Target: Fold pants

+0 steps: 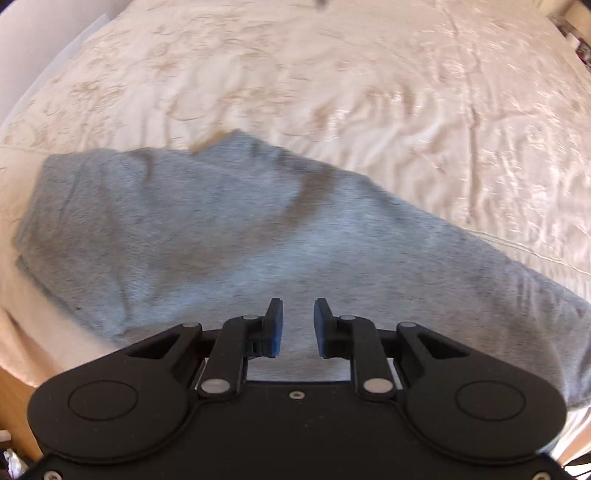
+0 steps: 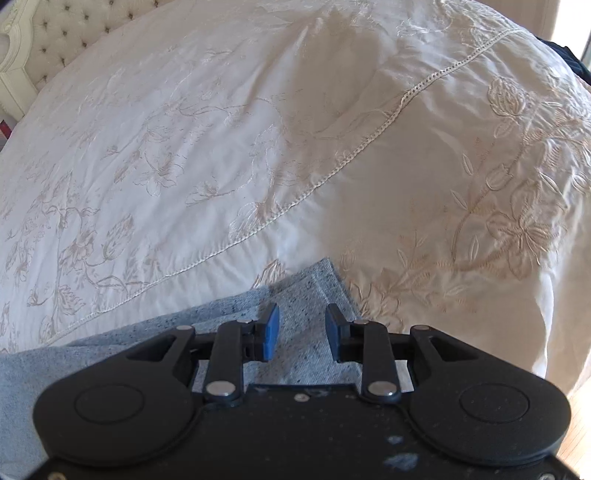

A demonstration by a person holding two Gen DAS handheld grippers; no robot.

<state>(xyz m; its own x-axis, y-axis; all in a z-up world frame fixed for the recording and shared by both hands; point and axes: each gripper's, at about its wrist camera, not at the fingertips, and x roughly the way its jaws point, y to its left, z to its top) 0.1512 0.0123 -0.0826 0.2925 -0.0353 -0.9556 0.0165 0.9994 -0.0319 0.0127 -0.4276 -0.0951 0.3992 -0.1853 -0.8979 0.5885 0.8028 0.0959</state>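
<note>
Grey sweat pants (image 1: 229,236) lie folded across the cream bedspread in the left wrist view, running from upper left to lower right. My left gripper (image 1: 298,325) hangs over their near part, open, with only cloth seen below the gap. In the right wrist view one end of the grey pants (image 2: 295,295) reaches up from the bottom left, its hem edge close to the fingers. My right gripper (image 2: 302,328) is above that end, open, with nothing pinched between its blue pads.
An embroidered cream bedspread (image 2: 221,129) covers the bed, with a stitched seam running diagonally. A tufted headboard (image 2: 55,33) is at the upper left of the right wrist view. The bed's edge and wooden floor (image 1: 18,406) show at the lower left of the left wrist view.
</note>
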